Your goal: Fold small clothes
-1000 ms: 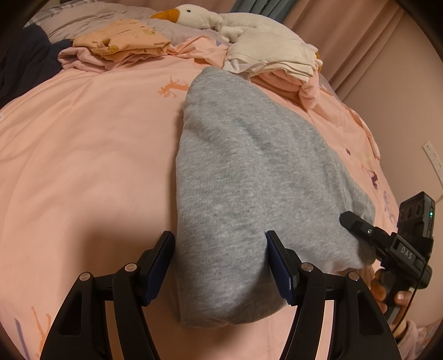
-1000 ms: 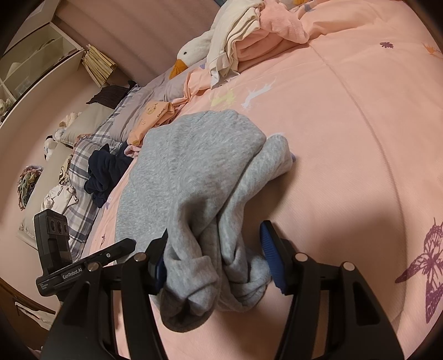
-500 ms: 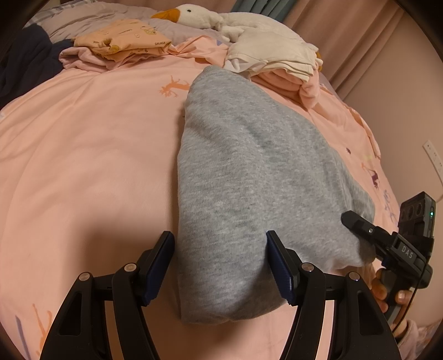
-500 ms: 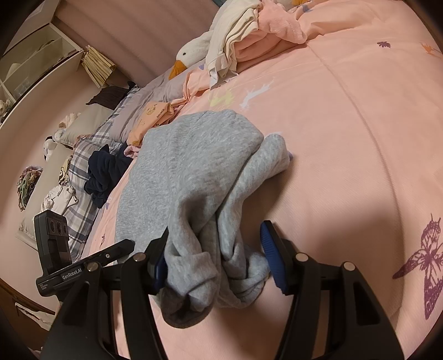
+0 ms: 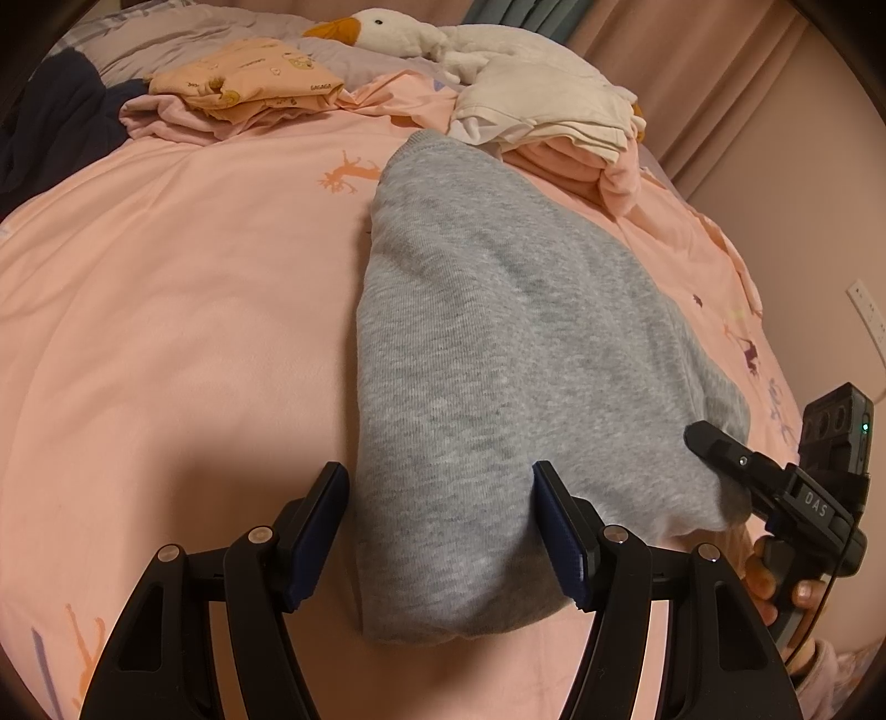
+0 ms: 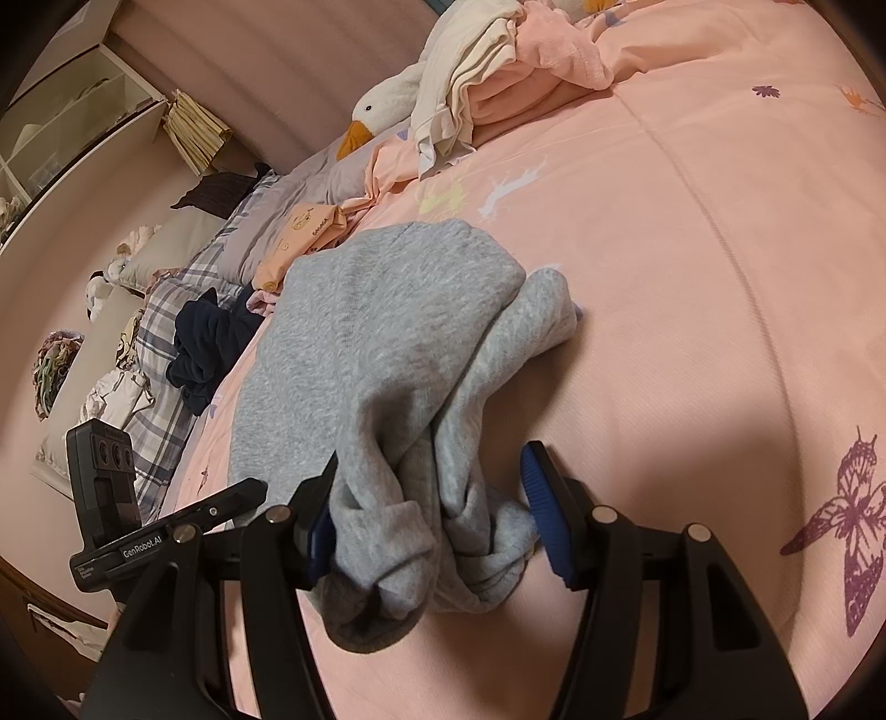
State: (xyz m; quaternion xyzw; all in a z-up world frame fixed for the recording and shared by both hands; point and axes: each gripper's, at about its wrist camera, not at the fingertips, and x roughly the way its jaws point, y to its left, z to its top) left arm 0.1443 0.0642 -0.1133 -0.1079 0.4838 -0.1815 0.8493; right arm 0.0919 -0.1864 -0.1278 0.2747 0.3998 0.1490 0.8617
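Observation:
A grey sweatshirt [image 5: 498, 354] lies folded lengthwise on the pink duvet [image 5: 166, 310]. My left gripper [image 5: 440, 526] stands open over its near end, the left pad at the cloth's edge and the right pad resting over the cloth. In the right wrist view the grey sweatshirt [image 6: 376, 343] ends in bunched sleeves that lie loosely between the pads of my right gripper [image 6: 429, 509], which is open; the cloth touches both pads and is not squeezed. One right finger [image 5: 720, 448] touches the garment's right edge in the left wrist view. One left finger [image 6: 232, 495] shows at the garment's left edge.
Folded orange and pink clothes [image 5: 249, 83] and a white and pink stack [image 5: 554, 116] lie at the far end by a plush goose [image 5: 398, 30]. Dark navy clothing [image 6: 210, 343] sits on a plaid blanket [image 6: 160, 421]. A hand [image 5: 775, 587] holds the right gripper.

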